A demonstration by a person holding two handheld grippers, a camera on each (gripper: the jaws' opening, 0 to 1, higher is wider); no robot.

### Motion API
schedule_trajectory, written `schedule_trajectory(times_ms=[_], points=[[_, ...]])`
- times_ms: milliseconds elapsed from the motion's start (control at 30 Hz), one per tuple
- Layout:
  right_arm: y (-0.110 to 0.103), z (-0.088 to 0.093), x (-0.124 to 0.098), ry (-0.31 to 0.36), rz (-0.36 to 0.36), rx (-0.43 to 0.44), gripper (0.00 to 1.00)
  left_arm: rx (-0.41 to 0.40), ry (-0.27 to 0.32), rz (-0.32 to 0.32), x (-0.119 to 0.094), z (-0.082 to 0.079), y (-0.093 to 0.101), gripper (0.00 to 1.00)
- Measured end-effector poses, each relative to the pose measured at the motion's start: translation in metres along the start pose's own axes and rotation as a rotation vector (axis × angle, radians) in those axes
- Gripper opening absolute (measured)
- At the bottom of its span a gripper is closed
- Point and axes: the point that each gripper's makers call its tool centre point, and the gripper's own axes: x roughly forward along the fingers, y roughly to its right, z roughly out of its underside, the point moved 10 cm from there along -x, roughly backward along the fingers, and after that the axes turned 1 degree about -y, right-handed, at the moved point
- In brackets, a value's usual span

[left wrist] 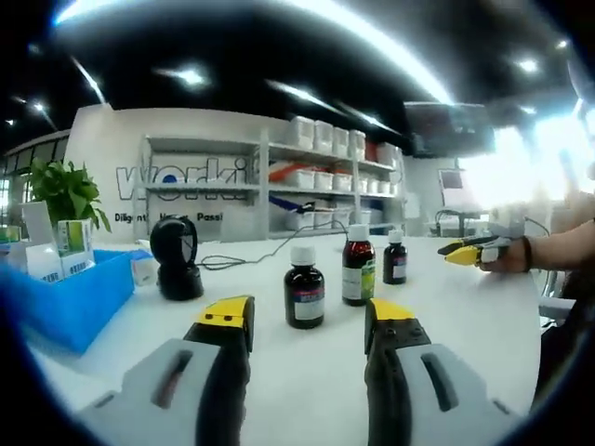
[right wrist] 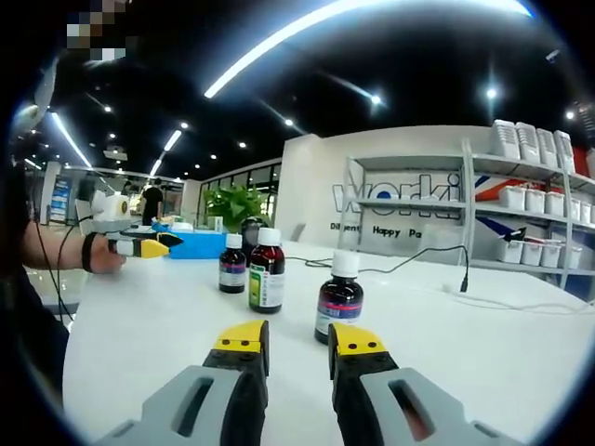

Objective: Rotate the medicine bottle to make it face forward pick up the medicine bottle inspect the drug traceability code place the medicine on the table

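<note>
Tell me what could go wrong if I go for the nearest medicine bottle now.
The three bottles stand close together: reaching for the nearest bottle with the right gripper could knock the green-labelled bottle beside it. They are tall and narrow, so an off-centre pinch might tip one on the white table.

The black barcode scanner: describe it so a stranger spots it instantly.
On the white table, look beside the blue bin of medicine boxes. The black barcode scanner stands there, cable trailing behind; unlike the three brown bottles nearby, it is round-headed, all black and unlabelled.
</note>
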Motion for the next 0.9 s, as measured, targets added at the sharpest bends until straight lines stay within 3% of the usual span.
schedule_trajectory(times_ms=[200,467,900], points=[[0.0003,0.0002,0.0001,-0.003,0.008,0.001,0.21,0.015,-0.007,-0.025,-0.0014,0.0008,0.0023,0.38],[0.0008,0.0011,-0.0002,-0.012,0.023,-0.004,0.21,-0.03,0.032,-0.021,-0.0029,-0.0007,-0.0008,0.36],[0.0016,0.0032,0.0016,-0.031,0.03,-0.011,0.21,-0.007,0.018,-0.009,-0.0015,0.0004,0.0013,0.35]])
